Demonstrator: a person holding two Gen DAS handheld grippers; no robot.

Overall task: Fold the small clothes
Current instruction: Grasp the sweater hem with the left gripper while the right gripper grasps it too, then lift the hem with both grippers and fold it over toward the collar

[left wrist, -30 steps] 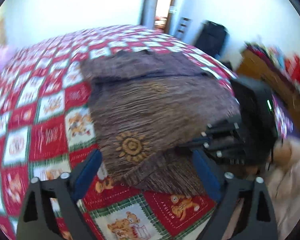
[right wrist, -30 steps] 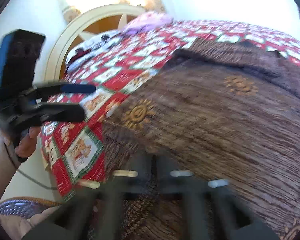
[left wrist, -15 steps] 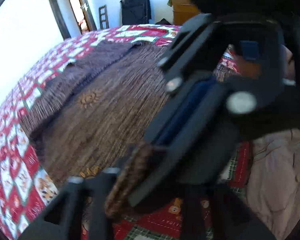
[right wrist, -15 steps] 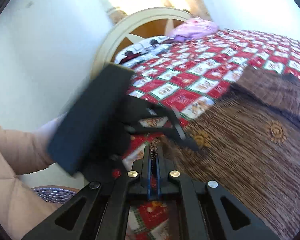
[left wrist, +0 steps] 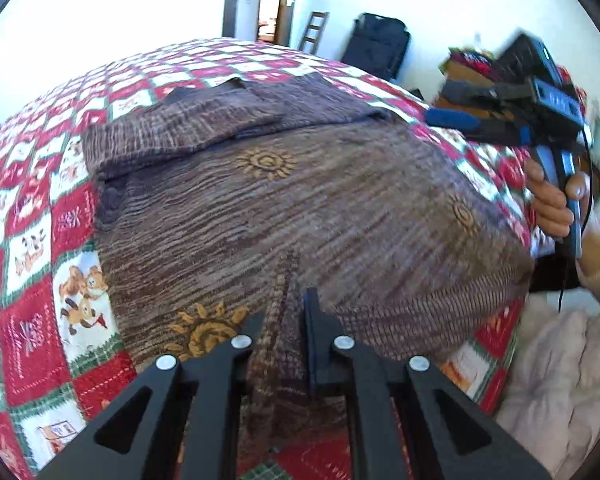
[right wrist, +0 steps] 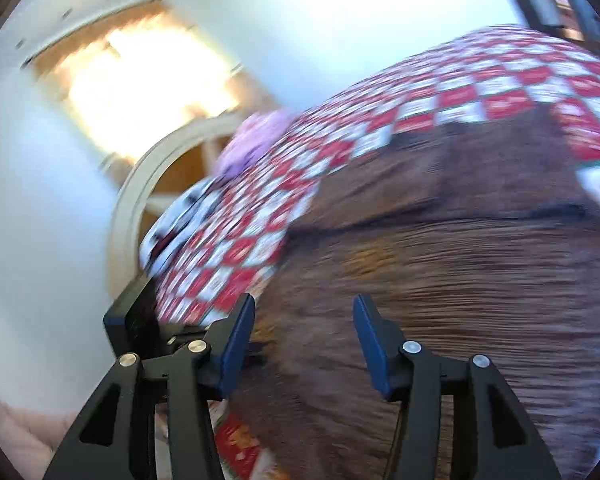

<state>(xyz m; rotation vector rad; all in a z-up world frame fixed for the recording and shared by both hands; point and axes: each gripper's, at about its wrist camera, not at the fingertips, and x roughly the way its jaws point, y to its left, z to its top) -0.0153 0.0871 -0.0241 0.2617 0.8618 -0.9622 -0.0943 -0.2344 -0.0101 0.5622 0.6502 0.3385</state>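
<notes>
While the brown garment (left wrist: 300, 208) lies spread over the checked quilt (left wrist: 32, 240) of the bed, the left gripper (left wrist: 290, 320) has its jaws pressed together on a gathered strip of the near hem, which rises as a pinched ridge between the pads. The right gripper (right wrist: 304, 340) is off the cloth: its jaws stand apart and are opening, with nothing between them, only the garment's surface lying beyond. In the left wrist view that same tool shows at the right edge, lifted clear of the bed, in the person's hand (left wrist: 552, 204).

As to progress, one fold seems already made. At the far end a darker band of the garment lies doubled over the main panel, its edge forming a clear step across the width. The large middle panel with the sun motifs (left wrist: 266, 164) is flat and single, so the body of the garment is not yet folded. What is left, by my judgement, is to carry the near hem up over the middle, probably with the right gripper taking a second hold along the same edge so the cloth rises evenly, and then to reduce it further.

The right wrist view is badly smeared, so I can't say how neat the garment's far side lies.
</notes>
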